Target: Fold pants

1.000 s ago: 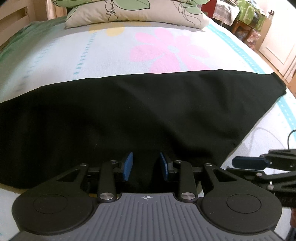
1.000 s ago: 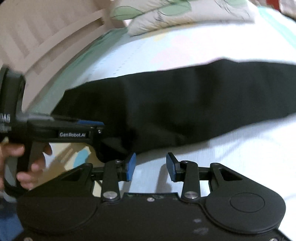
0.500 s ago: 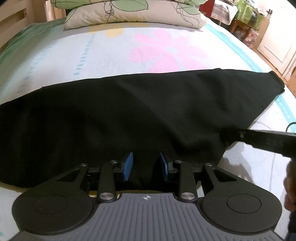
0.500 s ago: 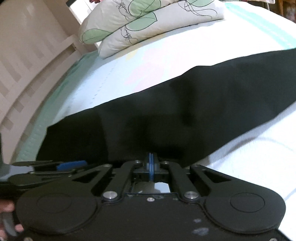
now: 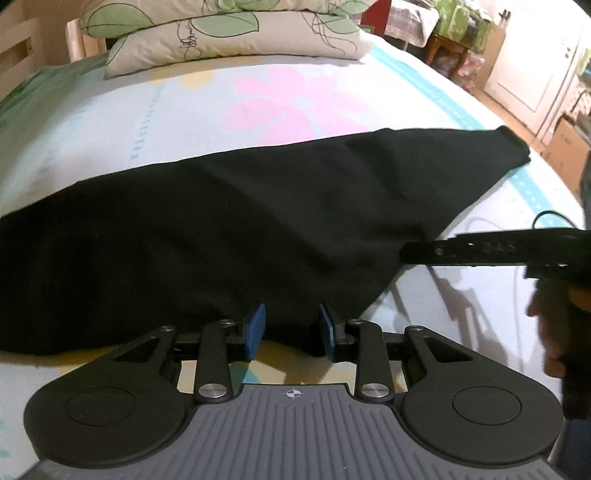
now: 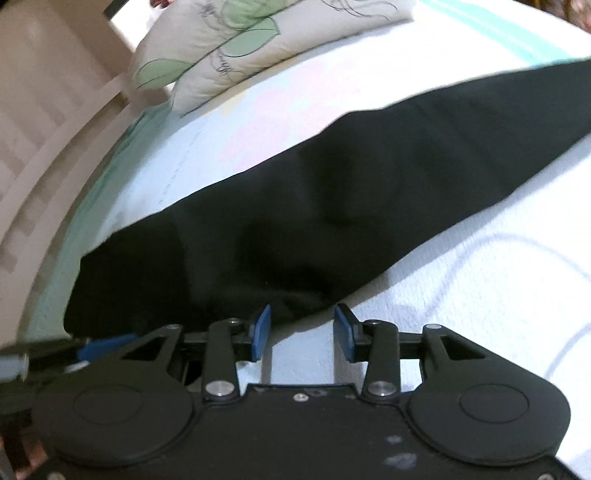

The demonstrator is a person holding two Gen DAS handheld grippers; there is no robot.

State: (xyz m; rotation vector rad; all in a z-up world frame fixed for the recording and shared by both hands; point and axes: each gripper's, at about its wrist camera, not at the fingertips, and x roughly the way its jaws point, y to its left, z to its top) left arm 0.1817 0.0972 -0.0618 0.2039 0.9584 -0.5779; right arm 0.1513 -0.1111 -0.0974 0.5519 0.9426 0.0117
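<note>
Black pants (image 5: 229,221) lie flat across the bed, folded lengthwise, with one end at the far right; they also show in the right wrist view (image 6: 332,206). My left gripper (image 5: 291,326) is open at the pants' near edge, its blue pads on either side of the fabric edge. My right gripper (image 6: 301,332) is open, just off the near edge of the cloth, with white sheet between its pads. The right gripper's body (image 5: 498,247) reaches in from the right in the left wrist view, touching the pants' near-right edge.
The bed sheet (image 5: 295,99) is white with a pink flower print. Two leaf-print pillows (image 5: 229,33) lie at the head. A wooden bed frame (image 6: 40,122) runs along the left. Furniture and a door (image 5: 532,66) stand at the far right.
My right gripper was shut half a second ago and has opened, drawing back slightly from the cloth edge. My left gripper has stayed open and pulled back a little.
</note>
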